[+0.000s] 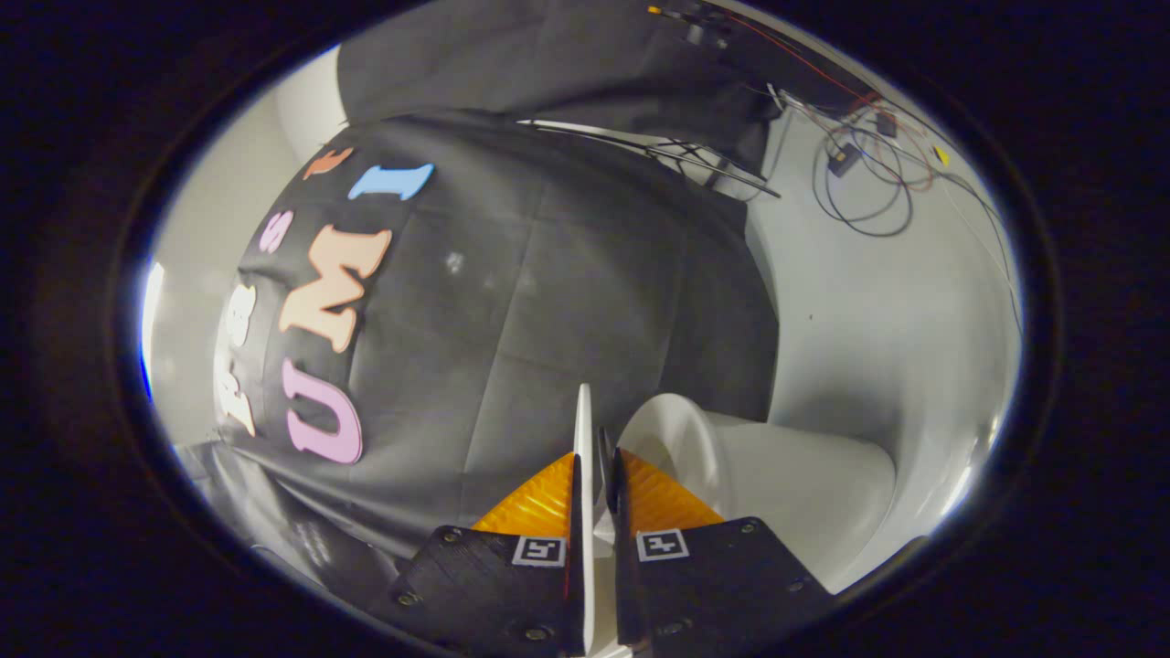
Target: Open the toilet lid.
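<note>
The thin white plastic toilet lid (582, 429) is seen edge-on, apparently pinched between the gripper (594, 471) fingers, beside the white ceramic bowl (786, 475).

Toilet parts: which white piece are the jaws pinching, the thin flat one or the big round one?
The thin flat toilet lid, seen edge-on between the gripper's jaws. The round toilet bowl sits beyond, untouched.

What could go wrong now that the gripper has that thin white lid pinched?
1. The gripper seems shut on the toilet lid, holding only its thin edge; the lid could slip out and slam down.
2. The lid stands edge-on, apparently raised, beside the toilet bowl; twisting the grip might strain its hinge.
</note>
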